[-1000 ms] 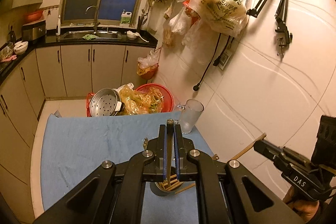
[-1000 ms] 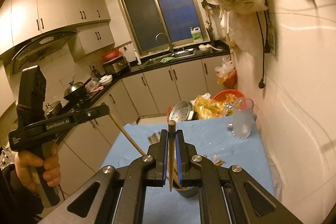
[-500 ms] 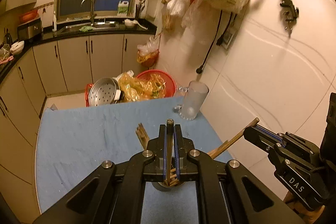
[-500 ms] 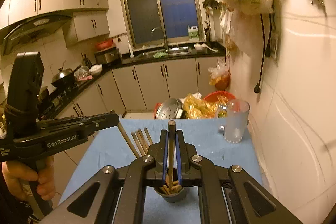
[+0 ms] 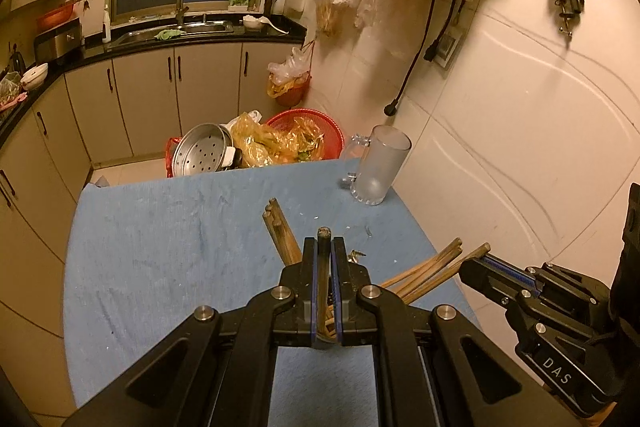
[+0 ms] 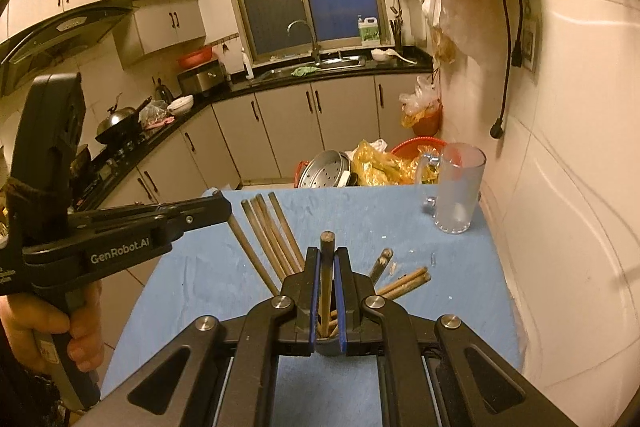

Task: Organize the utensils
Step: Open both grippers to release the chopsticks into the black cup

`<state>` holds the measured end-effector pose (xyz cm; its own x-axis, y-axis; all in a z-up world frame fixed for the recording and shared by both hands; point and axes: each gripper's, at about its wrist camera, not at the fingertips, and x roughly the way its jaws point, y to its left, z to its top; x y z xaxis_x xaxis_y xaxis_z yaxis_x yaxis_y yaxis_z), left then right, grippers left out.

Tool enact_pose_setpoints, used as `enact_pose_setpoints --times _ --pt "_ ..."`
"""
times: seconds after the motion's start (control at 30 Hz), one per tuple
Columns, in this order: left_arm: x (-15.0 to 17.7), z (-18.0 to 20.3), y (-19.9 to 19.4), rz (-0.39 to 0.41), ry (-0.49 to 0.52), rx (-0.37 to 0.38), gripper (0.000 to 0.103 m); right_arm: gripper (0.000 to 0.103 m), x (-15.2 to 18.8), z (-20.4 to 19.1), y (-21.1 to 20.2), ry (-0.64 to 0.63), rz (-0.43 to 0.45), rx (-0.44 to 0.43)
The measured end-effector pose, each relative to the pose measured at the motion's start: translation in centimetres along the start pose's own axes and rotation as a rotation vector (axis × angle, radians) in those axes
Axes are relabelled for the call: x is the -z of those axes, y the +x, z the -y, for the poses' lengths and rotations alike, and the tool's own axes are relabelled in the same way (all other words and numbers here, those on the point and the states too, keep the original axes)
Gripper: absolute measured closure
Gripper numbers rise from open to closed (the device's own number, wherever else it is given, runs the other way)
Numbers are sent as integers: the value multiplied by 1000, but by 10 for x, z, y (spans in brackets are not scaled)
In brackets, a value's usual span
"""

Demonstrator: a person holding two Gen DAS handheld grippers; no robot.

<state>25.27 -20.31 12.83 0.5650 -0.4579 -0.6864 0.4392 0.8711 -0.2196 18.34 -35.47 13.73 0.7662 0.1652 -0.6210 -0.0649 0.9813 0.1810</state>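
My left gripper is shut on a wooden chopstick that slants down into a grey cup, which the jaws mostly hide. My right gripper is likewise shut on a chopstick whose lower end sits in the same cup. Several more chopsticks fan out of the cup to the left, and others lean right. In the left wrist view the right gripper comes in from the right, level with the leaning chopsticks. A hand holds the left gripper at the left of the right wrist view.
The cup stands on a blue cloth that covers the table. A frosted glass mug stands at the far right corner by the tiled wall. Beyond the far edge sit a steel steamer tray and a red basket.
Both grippers have come down and tipped further downward, each with its chopstick. The chopsticks' lower ends now reach into the cup, and more of the fanned chopsticks show.
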Motion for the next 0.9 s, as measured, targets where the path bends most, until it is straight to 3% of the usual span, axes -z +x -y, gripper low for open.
enact_pose_setpoints --times 0.57,0.9 --pt "14 1 19 -47 -4 -20 97 95 18 0 22 2 -76 -3" --pt "19 4 12 -15 -4 -43 97 92 20 4 16 26 -48 5"
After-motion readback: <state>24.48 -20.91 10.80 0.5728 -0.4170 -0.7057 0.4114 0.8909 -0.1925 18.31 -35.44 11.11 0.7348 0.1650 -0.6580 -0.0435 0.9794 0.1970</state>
